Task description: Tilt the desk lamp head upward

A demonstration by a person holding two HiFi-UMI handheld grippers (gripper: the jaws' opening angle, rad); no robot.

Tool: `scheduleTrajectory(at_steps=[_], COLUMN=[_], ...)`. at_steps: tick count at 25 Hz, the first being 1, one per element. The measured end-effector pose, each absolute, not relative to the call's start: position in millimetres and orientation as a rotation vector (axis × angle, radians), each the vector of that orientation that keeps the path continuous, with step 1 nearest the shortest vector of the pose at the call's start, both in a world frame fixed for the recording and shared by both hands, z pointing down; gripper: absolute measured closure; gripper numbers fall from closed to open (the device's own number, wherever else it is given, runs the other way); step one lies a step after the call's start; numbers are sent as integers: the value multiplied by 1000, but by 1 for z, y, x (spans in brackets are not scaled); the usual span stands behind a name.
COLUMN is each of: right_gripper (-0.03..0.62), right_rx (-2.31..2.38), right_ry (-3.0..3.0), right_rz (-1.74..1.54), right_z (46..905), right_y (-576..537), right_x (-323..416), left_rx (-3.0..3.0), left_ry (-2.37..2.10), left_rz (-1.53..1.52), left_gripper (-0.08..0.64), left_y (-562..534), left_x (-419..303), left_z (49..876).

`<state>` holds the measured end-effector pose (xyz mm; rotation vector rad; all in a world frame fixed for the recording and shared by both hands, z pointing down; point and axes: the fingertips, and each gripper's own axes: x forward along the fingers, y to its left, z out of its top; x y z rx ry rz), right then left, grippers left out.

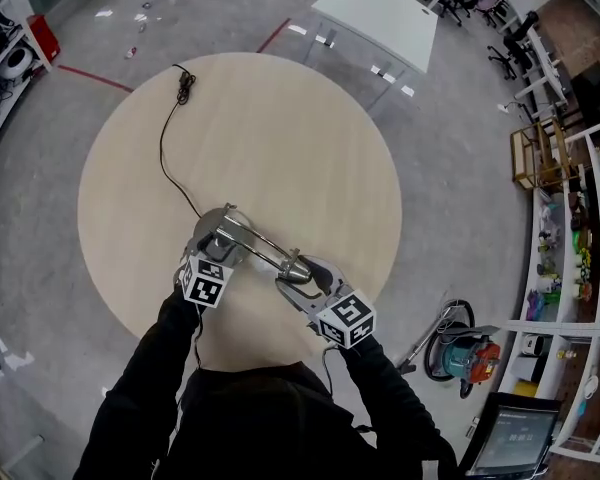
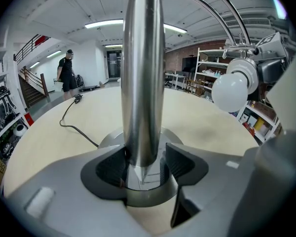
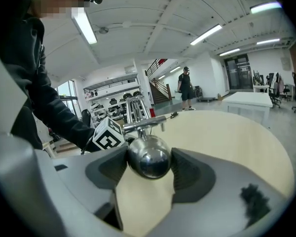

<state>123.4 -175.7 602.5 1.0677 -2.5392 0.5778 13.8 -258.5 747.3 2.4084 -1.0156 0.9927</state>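
Under both hand-held grippers is a big round wooden desk (image 1: 280, 128), pale and smooth. Near its close edge stands the shiny metal desk lamp (image 1: 248, 240), right between the two hand-held grippers. Its round base (image 1: 225, 224) sits flat on the desk, just past the tips of the left hand-held gripper (image 2: 147, 164). That one points down at a slant, and its two jaws are closed in on the bottom of the lamp's straight pole (image 2: 143, 73), one dark pad on each side of it. The pole goes straight up in front of this hand-held gripper. The right hand-held gripper (image 3: 149, 164) is a little to the side of the left one. Its jaws stand wide, and the lamp head (image 3: 149, 157), a shiny round ball from the back, sits between them with a pad touching it on each side. From the left hand-held gripper, the white bulb (image 2: 233, 90) shows up high and to the right. A thin black cord (image 1: 165, 153) runs from the base across the desk, away from both hand-held grippers, to the far edge. Far behind the desk, a person (image 2: 66, 75) in dark clothes stands on the floor.
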Motion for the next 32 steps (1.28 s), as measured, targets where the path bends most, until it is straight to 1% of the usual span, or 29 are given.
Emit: scheduleTrajectory(at_steps=[3,4,17,26,32], right_gripper=[287,282,293,295,296], right_rx=[1082,1077,1078,1127,1192], right_ry=[-2547,-2549,-2547,-2514,-2553], right_rz=[576,575,662,549,406], right_z=[605,606,599,540,499], right_y=[-178,-178,-175,-171,-179], right_x=[123,122,123,135,143], left_rx=[2413,2414,2417,2407,2417], left_ry=[-1017,-1018,-1015,-1029,-1041], left_rz=[989,989,985,981,961], left_gripper=[293,293,293,293,293], left_y=[-258,-257,-254,-252,-260], left_x=[15,16,15,12,19], left_z=[746,745,745,748,752])
